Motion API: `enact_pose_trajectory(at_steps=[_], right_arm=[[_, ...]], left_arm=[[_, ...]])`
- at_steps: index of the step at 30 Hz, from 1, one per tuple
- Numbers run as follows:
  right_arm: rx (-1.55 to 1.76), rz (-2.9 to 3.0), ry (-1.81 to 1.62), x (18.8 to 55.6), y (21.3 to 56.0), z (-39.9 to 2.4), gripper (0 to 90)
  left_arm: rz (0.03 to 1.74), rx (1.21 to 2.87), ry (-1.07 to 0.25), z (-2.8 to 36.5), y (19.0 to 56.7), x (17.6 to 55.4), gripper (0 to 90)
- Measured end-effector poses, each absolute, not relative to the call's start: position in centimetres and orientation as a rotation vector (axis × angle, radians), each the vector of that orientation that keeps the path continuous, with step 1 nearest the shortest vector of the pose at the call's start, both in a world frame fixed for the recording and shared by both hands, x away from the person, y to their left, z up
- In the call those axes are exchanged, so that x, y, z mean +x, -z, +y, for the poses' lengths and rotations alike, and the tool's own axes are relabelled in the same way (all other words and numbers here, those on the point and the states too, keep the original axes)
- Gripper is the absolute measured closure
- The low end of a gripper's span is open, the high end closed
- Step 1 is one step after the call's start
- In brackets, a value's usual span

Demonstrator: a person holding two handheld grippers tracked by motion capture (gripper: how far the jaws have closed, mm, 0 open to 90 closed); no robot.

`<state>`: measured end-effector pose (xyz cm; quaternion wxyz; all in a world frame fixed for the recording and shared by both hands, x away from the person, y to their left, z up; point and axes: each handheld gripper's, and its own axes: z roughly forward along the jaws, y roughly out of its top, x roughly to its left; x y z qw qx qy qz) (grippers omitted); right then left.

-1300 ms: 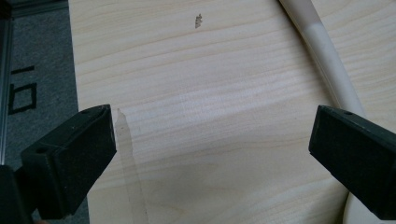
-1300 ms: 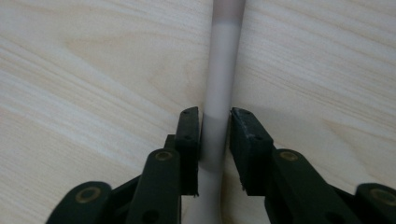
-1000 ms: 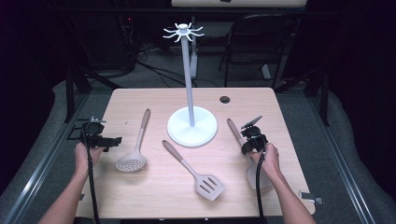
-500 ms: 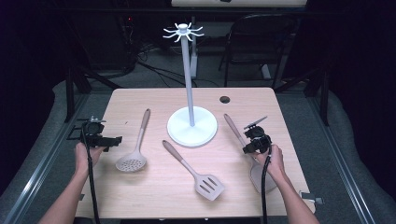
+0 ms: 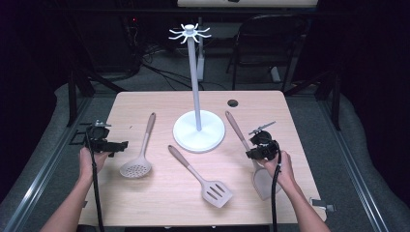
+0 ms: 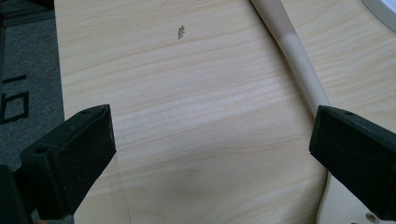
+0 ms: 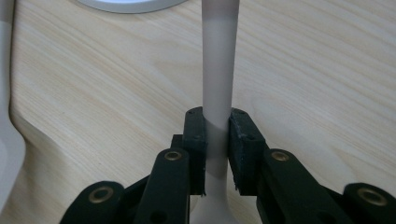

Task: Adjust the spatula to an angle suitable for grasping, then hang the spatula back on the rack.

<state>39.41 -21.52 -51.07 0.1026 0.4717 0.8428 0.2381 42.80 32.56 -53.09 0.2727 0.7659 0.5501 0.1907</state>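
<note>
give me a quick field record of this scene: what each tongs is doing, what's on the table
right tongs: shut on the handle of the solid spatula, near its blade
left tongs: open, nothing between the jaws, over bare table beside the skimmer
skimmer: lying flat at the table's left, round perforated head toward the person
slotted spatula: lying flat at the middle, untouched
rack: white round base, upright pole, hooks at the top, all bare
utensils hung: none

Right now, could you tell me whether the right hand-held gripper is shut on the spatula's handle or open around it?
Shut on it. In the right gripper view the right hand-held gripper has both pads pressed against the solid spatula handle.
</note>
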Motion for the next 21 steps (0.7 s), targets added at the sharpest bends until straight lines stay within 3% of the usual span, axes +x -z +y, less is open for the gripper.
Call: enact_pose_trajectory(at_steps=[21], right_arm=[[1.193,2.483,-0.744,38.3,49.5,-19.4,78.7]], left_arm=[[1.423,2.055,-0.5,32.0,51.5,42.4,1.3]])
